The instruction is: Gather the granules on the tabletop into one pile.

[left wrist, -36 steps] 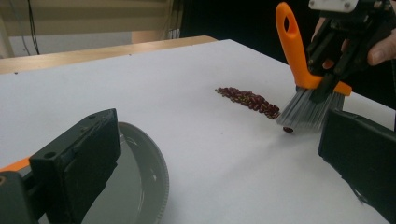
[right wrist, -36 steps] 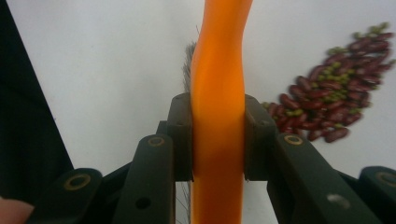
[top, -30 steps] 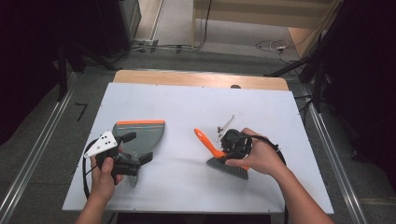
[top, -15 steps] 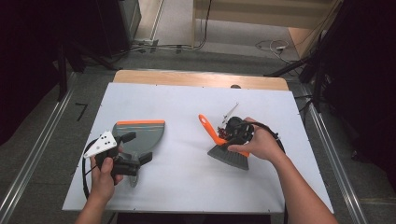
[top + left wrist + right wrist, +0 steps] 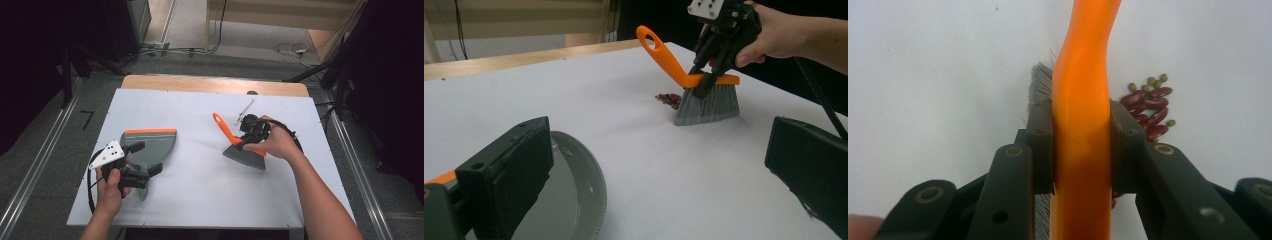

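Right gripper point(image 5: 248, 131) is clamped on the orange handle of the brush point(image 5: 244, 150), jaws closed flat against both sides of the handle, as the right gripper view shows plainly point(image 5: 1082, 150). Brush bristles rest on the white bench point(image 5: 200, 195), right of centre; the handle rises at a slant up and away from the person, its loop end toward the far-left. A small heap of beans point(image 5: 669, 99), red ones with a few green, lies on the bench touching or just beside the bristle edge, on the side that faces the dustpan point(image 5: 148, 147). In the right gripper view the same heap point(image 5: 1148, 110) sits just to one side of the handle, ahead of the jaws. The dustpan lies left of centre with its orange lip at the far edge and its handle toward the person. Left gripper point(image 5: 142, 159) holds open, jaws well spread, straddling the near end of the dustpan by its handle; I cannot tell whether either jaw touches it, but it has nothing gripped. Key relation: beans lie between brush and dustpan, the pan well apart to the left across bare bench. Judgement: the sweep must run leftward, the bristle row square to that line; the pan's mouth faces away from the person and not toward the heap, so the left hand, the nearer one, likely has to turn it first.
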The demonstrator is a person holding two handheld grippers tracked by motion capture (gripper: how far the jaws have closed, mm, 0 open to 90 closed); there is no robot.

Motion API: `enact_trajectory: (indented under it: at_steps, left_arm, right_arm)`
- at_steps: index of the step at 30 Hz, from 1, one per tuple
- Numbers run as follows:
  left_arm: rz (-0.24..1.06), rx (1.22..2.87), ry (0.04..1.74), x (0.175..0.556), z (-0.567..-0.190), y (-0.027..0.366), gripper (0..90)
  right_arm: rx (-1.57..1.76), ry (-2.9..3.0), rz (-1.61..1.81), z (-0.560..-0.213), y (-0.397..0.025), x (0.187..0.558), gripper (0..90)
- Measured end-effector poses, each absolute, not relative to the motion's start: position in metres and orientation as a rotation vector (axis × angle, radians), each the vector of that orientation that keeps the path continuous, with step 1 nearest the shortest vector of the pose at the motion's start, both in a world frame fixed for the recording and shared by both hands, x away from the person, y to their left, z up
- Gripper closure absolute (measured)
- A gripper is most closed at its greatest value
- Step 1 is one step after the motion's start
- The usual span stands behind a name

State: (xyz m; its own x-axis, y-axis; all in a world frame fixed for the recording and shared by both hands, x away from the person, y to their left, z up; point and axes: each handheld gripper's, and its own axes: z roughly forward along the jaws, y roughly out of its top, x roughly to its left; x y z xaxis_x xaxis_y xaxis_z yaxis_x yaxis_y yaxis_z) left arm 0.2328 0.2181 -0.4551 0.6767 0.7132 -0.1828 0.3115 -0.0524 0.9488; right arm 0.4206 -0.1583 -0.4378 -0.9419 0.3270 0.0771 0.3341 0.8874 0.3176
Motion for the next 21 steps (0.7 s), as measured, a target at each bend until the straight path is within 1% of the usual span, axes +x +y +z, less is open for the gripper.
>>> enact_trajectory:
  at_steps: [9,21]
  left_arm:
    - [0.402,1.644,0.848,0.233,-0.455,0.219,0.0]
    - [0.401,1.642,0.851,0.234,-0.456,0.219,0.0]
  right_arm:
    - [-0.577,-3.028,-0.543,-0.437,-0.164,0.431,67.7]
    - [-0.605,-3.045,-0.532,-0.431,-0.162,0.434,68.1]
